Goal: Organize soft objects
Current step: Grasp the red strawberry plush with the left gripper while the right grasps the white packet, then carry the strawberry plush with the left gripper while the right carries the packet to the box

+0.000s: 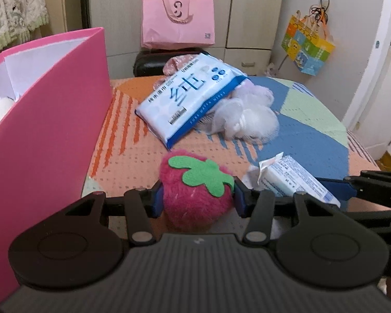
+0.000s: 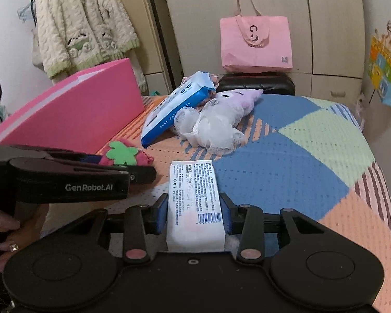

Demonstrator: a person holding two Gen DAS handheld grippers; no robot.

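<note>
I have the left gripper (image 1: pixel 196 198) pinching the plush strawberry (image 1: pixel 195 190) on the near bed | right gripper (image 2: pixel 194 215) clamps the tissue pack (image 2: pixel 193 203) | pink box (image 1: pixel 47 120) left | risk: strawberry squirms out, grippers collide side by side

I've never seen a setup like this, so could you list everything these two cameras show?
strawberry plush: one, red, green leaf, between left fingers
tissue pack: one, white, between right fingers
wipes pack: one, blue-white, mid-bed
bath pouf: one, white, beside wipes
purple plush: one, lilac, behind pouf
pink box: one, left of bed
tote bag: one, pink, on black case
knitted cardigan: one, cream, hanging
left gripper: black, closed on strawberry
right gripper: black, closed on tissues
</note>
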